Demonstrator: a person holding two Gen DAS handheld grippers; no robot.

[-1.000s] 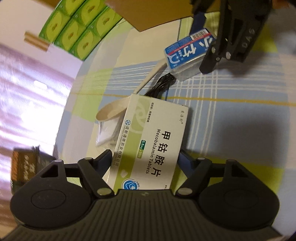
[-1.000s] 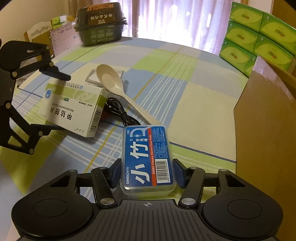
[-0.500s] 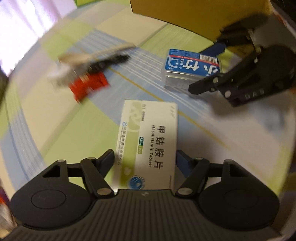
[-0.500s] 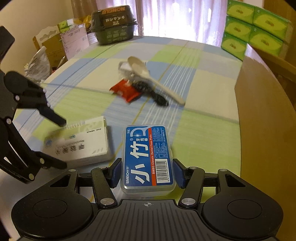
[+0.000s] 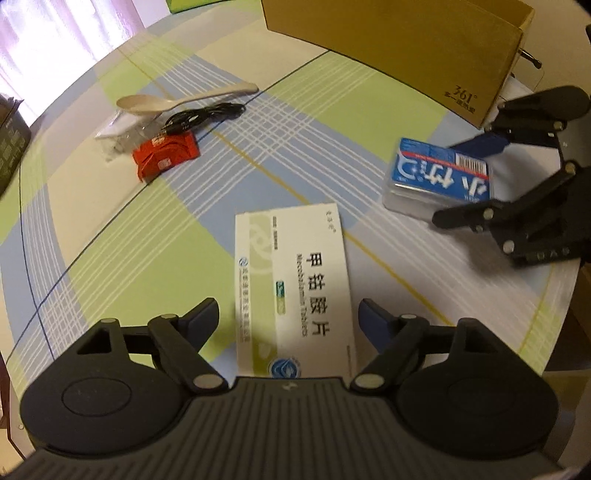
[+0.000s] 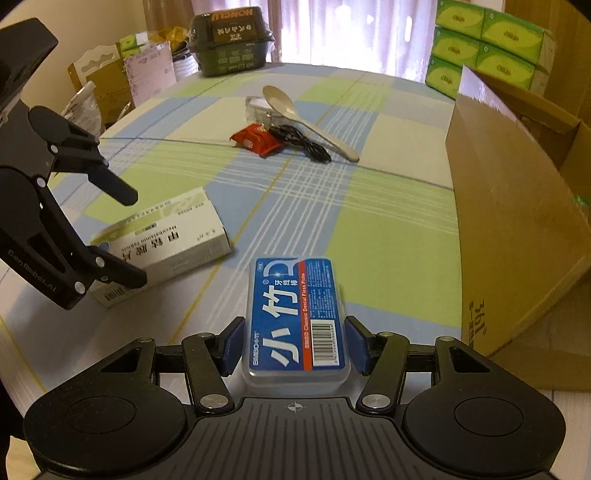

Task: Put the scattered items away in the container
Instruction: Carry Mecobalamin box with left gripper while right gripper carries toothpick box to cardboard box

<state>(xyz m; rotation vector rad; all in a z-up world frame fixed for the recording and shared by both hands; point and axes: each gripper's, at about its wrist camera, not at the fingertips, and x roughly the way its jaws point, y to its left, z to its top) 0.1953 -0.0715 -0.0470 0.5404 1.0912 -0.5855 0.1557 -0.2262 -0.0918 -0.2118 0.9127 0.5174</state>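
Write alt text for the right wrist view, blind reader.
The right gripper frames a blue dental floss case over a plaid tablecloth. At left, the open left gripper brackets a white tablet box; a cardboard box stands at right.

A checked tablecloth (image 6: 388, 221) in green, blue and cream is spread over the table. At its far edge a dark lidded container (image 6: 231, 40) is set, with paper packaging (image 6: 122, 79) stacked to its left. Green tissue packs (image 6: 487, 42) are piled at the right, before a bright curtained window (image 6: 351, 29).
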